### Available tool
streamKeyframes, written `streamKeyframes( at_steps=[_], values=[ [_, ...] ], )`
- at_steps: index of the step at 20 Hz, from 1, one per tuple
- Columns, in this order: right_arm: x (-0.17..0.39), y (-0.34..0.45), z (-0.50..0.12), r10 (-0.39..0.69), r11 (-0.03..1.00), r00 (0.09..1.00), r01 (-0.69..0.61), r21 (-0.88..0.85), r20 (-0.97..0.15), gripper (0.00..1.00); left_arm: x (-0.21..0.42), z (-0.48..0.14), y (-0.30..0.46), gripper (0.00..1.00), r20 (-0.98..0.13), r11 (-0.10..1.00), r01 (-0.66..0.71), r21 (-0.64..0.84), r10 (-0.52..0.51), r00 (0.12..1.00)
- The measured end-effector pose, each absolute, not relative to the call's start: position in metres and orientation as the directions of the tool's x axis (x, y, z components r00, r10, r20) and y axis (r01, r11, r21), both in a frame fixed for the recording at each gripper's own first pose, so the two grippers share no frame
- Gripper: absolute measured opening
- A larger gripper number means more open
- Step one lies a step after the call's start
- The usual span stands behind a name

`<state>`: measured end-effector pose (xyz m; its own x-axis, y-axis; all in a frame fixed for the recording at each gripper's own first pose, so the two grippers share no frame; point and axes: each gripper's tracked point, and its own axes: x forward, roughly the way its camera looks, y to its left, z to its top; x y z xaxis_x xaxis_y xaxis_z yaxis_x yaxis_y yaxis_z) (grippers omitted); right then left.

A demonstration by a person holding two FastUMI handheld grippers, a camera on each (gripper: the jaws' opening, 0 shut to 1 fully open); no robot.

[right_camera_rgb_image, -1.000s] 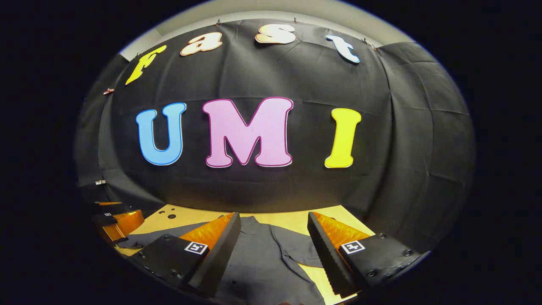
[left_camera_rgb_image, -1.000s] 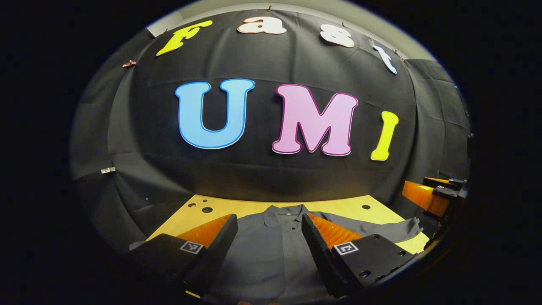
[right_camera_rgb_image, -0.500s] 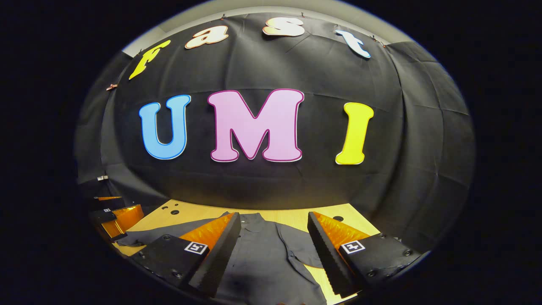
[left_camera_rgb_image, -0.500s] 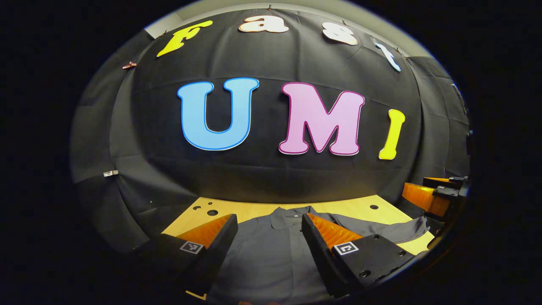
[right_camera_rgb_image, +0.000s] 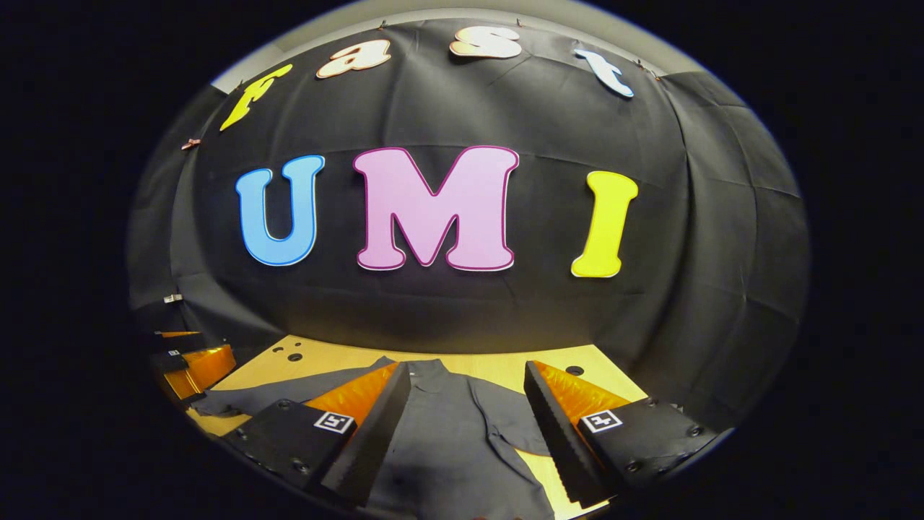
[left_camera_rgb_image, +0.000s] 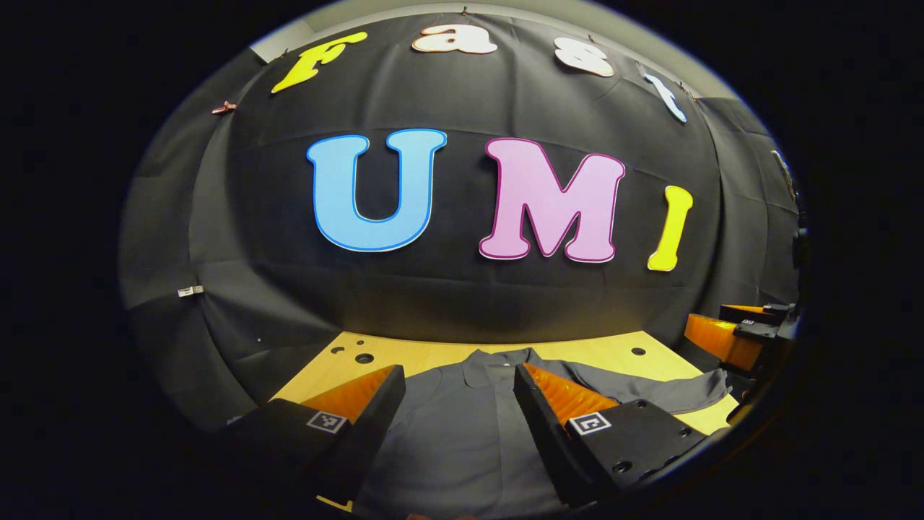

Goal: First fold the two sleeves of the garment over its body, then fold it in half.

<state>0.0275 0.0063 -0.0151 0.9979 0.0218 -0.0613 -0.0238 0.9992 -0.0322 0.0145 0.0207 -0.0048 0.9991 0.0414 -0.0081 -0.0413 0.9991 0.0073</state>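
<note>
- Since a second ago, you have brought both claws a little forward and tipped them slightly down: more of the wooden table point(left_camera_rgb_image: 433, 354) shows beyond the garment in each view, and the shirt's collar sits farther from your fingertips.
- Nearest you in the left gripper view, your left gripper point(left_camera_rgb_image: 458, 375) hangs with its jaws spread wide and nothing between them; neither finger touches cloth.
- Directly below and between those fingers lies the dark grey button-up shirt point(left_camera_rgb_image: 462, 433), flat on the table, its button placket running away from you toward the collar point(left_camera_rgb_image: 498, 359) just past the fingertips.
- Off to the right of that claw, one sleeve point(left_camera_rgb_image: 650, 393) stretches out sideways over the table, unfolded, its cuff near the table's right edge.
- Beyond that cuff, at the far right, you can see your right gripper; from this side its jaw gap is hard to judge.
- In the right gripper view, your right gripper point(right_camera_rgb_image: 468, 372) is likewise wide open and empty, poised above the shirt's body.
- Left of that claw, the other sleeve point(right_camera_rgb_image: 289, 393) lies spread outward, unfolded, its end close to the left gripper at the far left.
- Farther out, a few round holes point(right_camera_rgb_image: 292, 356) mark the tabletop near its back edge, where the black cloth wall point(right_camera_rgb_image: 462, 310) rises.
</note>
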Motion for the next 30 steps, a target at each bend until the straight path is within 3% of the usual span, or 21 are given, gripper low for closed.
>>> streamKeyframes(
  at_steps=[12, 30],
  values=[
    [0.024, -0.1, -0.058, -0.219, 0.972, 0.958, 0.23, 0.042, -0.187, 0.98, 0.015, -0.015, 0.022, 0.96, -0.043, 0.999, -0.051, 0.014, 0.051, 0.998],
    [0.04, -0.312, -0.146, -0.508, 0.833, 0.792, 0.551, 0.039, -0.34, 0.97, 0.029, -0.063, 0.032, 0.96, -0.168, 0.977, -0.21, -0.036, 0.201, 0.965]
  ],
)
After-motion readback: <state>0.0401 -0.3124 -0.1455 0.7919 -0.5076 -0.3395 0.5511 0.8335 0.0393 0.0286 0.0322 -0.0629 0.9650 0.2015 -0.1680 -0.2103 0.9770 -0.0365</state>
